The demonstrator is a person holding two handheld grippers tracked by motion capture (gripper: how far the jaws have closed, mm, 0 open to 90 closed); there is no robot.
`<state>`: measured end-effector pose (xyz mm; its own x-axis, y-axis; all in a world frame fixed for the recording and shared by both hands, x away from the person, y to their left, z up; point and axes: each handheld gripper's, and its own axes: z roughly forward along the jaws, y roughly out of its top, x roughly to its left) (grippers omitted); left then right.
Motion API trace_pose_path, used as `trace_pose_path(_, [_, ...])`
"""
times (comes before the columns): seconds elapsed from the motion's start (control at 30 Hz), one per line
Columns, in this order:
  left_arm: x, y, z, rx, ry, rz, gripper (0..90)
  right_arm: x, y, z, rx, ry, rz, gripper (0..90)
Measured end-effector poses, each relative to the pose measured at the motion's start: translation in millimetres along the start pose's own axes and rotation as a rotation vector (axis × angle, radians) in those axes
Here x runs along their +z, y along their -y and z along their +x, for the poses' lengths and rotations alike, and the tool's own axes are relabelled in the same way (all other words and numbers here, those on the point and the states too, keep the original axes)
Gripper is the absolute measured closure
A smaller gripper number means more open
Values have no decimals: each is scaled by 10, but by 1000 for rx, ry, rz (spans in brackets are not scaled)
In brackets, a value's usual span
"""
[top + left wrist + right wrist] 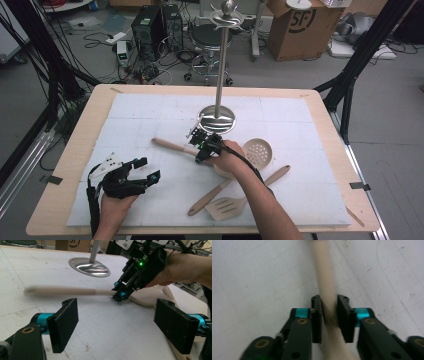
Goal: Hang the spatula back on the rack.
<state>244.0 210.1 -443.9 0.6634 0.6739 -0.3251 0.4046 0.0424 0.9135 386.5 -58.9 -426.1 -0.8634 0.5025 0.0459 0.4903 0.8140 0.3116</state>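
- Left gripper, jaws wide apart and holding nothing, rests on the white foam mat.
- Right gripper, jaws nearly closed, clamps the pale wooden spoon handle; just beyond stands the shiny steel utensil stand.
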Motion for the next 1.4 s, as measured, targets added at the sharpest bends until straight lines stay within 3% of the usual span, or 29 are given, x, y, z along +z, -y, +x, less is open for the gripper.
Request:
trace_pose_path(0.03, [-6,1,2,-3,-1,-4,203,2,9,-47,52,-34,-11,781])
trace_pose_path(0.1, [-21,-1,12,-4,-3,-8,203,-11,65,-107,97,-127,-72,785])
trace_pose_path(0.17, [-23,0,17,-10,-2,-10,203,-19,89,-111,123,-135,-99,785])
trace_pose_path(0.27, [-13,1,13,-9,-1,-9,203,-84,180,-107,146,-133,-221,785])
trace_pose_path(0.33, [-6,3,2,-6,2,-6,204,-147,261,-115,145,-117,-327,785])
trace_pose_path(0.63, [15,-1,-18,1,10,2,204,-590,611,-90,236,-41,-697,785])
trace_pose_path(0.87, [30,1,-30,4,17,5,204,-869,872,-83,331,24,-916,784])
trace_pose_path(0.9, [30,0,-29,6,15,6,204,-930,934,-84,346,56,-974,784])
trace_pose_path(0.93, [31,1,-28,5,16,5,204,-930,934,-84,346,56,-974,784])
trace_pose_path(1.0, [32,1,-27,5,16,6,204,-1014,1026,-89,355,91,-1059,784])
trace_pose_path(1.03, [34,2,-29,3,15,5,204,-1014,1026,-89,355,91,-1059,784])
trace_pose_path(1.17, [41,2,-32,6,16,10,204,-1106,1125,-89,371,122,-1142,784])
trace_pose_path(1.33, [48,4,-31,9,15,12,204,-1222,1199,-80,366,165,-1213,784])
trace_pose_path(1.4, [52,6,-33,7,15,12,204,-1236,1201,-83,368,174,-1218,784])
